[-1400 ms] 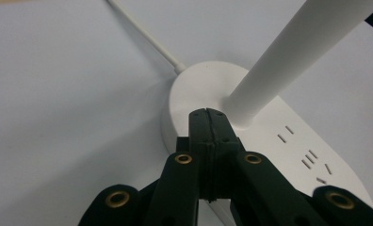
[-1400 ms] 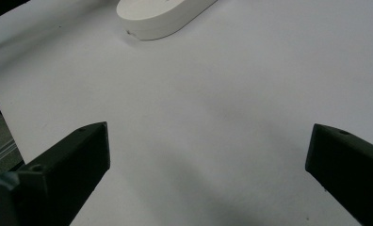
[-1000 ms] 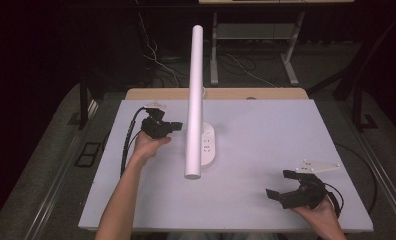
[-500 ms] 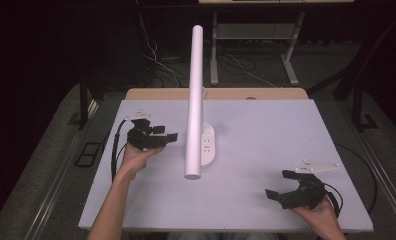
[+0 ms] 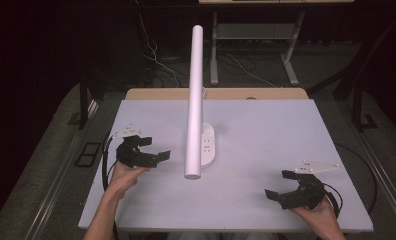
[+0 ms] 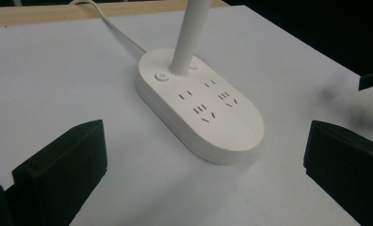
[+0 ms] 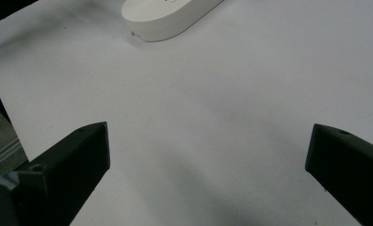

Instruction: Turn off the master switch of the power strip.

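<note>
The left gripper [image 5: 148,152] has drawn back nearer and leftward from the lamp base [image 5: 208,146], fingers apart. The right gripper [image 5: 285,187] stays, fingers apart. The base's long axis runs near-far.

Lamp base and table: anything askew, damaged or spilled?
Nothing stands out. The lamp base sits flat on the white table, its stem upright, its cord trailing to the far edge. No spills or damage visible.
</note>
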The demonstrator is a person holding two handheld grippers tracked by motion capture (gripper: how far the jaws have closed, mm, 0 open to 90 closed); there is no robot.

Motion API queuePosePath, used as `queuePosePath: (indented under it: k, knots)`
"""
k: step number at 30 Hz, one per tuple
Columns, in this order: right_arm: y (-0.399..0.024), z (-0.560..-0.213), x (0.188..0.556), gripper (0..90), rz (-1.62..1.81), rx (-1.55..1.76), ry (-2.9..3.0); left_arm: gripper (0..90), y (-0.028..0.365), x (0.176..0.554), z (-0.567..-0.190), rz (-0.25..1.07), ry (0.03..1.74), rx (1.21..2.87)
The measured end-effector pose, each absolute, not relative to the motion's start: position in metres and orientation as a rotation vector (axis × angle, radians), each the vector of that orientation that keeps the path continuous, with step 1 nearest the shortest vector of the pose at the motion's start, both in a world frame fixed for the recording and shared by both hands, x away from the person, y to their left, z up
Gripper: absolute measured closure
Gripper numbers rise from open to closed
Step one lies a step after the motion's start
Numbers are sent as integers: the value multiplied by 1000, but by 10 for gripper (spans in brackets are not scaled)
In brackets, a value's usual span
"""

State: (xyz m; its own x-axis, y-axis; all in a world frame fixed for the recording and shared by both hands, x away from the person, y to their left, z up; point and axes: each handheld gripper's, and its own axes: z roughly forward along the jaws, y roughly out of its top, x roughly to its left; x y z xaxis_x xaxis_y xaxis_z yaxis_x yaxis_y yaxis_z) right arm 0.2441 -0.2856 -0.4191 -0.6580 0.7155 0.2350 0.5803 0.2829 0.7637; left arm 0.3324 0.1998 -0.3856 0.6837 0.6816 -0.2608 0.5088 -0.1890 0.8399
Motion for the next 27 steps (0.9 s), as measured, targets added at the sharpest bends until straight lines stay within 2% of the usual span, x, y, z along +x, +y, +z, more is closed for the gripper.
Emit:
queuePosePath:
  k: [16,27]
  knots:
    - [-285,-419,241,0,1326,1225,2386,0,201,281,-403,235,937,1828]
    - [-285,-418,240,0,1332,1231,2380,0,195,265,-421,216,934,1847]
